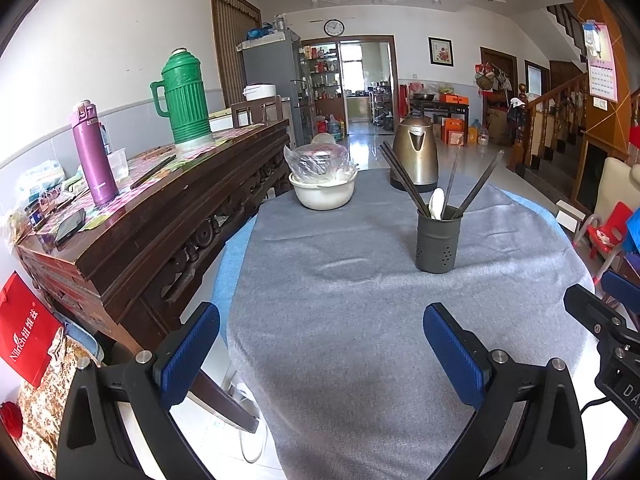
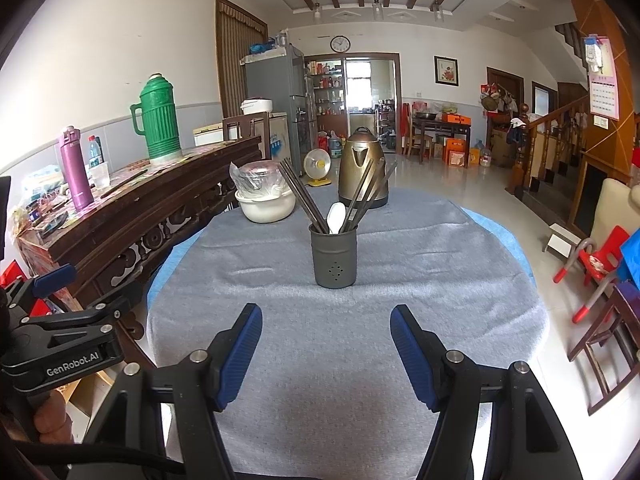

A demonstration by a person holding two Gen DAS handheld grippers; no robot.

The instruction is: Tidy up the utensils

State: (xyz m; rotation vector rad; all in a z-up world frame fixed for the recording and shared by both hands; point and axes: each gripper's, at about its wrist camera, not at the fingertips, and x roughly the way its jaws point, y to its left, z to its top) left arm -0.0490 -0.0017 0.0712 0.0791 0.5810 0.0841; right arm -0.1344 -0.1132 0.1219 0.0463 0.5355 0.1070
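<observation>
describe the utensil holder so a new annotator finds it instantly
Start at the round table under the grey cloth. Three things stand on it: a cream bowl at back left, a bronze kettle at the back, and nearer the middle the utensil holder. It is the only dark grey cylinder with small holes, holding chopsticks and a white spoon.

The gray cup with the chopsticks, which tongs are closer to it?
Right. The right tongs face the cup head-on; the left tongs sit off to its left.

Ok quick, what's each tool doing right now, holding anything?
Left tool: open, holding nothing.
Right tool: open, holding nothing.
</observation>
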